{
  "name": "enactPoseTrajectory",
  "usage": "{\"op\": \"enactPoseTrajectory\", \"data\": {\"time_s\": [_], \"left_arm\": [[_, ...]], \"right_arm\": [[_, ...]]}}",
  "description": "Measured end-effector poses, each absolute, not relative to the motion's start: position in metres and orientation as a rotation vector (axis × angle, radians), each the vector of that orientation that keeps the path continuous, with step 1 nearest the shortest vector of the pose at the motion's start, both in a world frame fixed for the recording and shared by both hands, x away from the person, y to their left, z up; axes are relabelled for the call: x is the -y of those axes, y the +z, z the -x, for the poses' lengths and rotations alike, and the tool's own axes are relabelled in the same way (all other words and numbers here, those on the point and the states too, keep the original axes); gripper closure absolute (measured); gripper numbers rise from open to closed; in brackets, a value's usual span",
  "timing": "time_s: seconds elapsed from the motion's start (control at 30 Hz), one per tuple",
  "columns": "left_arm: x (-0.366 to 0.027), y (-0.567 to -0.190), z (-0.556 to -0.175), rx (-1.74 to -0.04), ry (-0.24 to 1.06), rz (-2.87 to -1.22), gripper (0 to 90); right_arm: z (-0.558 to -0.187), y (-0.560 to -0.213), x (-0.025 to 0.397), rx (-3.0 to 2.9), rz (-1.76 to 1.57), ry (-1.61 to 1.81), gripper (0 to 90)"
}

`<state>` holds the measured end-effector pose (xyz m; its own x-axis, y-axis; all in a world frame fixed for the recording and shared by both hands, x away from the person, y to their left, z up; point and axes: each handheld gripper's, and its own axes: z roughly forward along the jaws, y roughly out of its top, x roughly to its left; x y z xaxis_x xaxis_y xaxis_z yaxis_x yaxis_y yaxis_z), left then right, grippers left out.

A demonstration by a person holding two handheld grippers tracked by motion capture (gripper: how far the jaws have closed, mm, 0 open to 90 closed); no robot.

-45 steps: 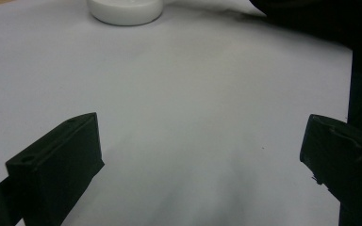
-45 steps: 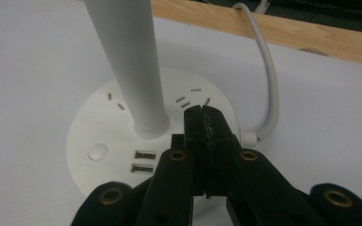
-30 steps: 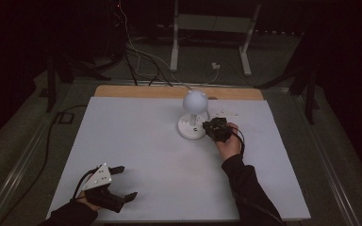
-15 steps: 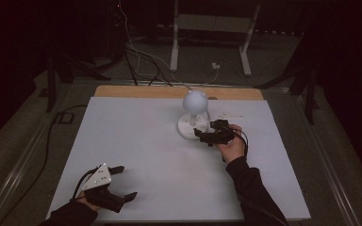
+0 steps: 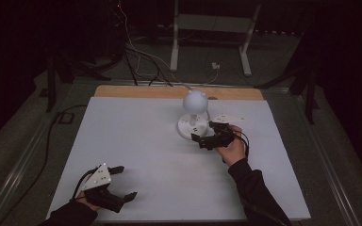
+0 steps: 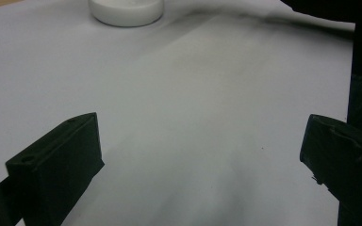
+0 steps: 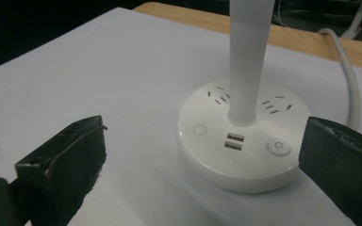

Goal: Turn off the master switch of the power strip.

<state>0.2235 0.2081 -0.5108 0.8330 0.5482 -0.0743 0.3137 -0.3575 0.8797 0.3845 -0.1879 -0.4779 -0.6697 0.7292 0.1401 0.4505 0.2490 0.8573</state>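
Observation:
A white desk lamp with a ball head (image 5: 194,100) stands on a round base (image 5: 188,127) at the table's middle back. In the right gripper view the base (image 7: 242,155) carries socket holes, two USB ports (image 7: 234,140), a power button (image 7: 279,147) and a thin stem (image 7: 247,56). My right gripper (image 5: 199,141) is open, low over the table just in front and right of the base, jaws pointing at it (image 7: 200,150). My left gripper (image 5: 126,182) rests open at the near left, nothing between its jaws (image 6: 200,136).
A white cord (image 7: 353,94) runs from the base over the wooden strip (image 5: 169,92) at the table's far edge. A small white card (image 5: 227,117) lies right of the lamp. The white tabletop (image 5: 136,136) spreads between the grippers. Cables and a metal stand (image 5: 174,42) are on the floor behind.
My right gripper has drawn slightly back toward the person and turned its jaws left toward the lamp base. The left gripper has not moved.

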Motion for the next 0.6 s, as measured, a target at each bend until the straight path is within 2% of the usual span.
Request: {"op": "enactPoseTrajectory", "data": {"time_s": [0.6], "left_arm": [[-0.207, -0.511, -0.224, -0.637, 0.282, -1.976, 0.3]], "right_arm": [[-0.338, -0.477, 0.215, -2.259, -1.020, 1.446, 0.8]]}}
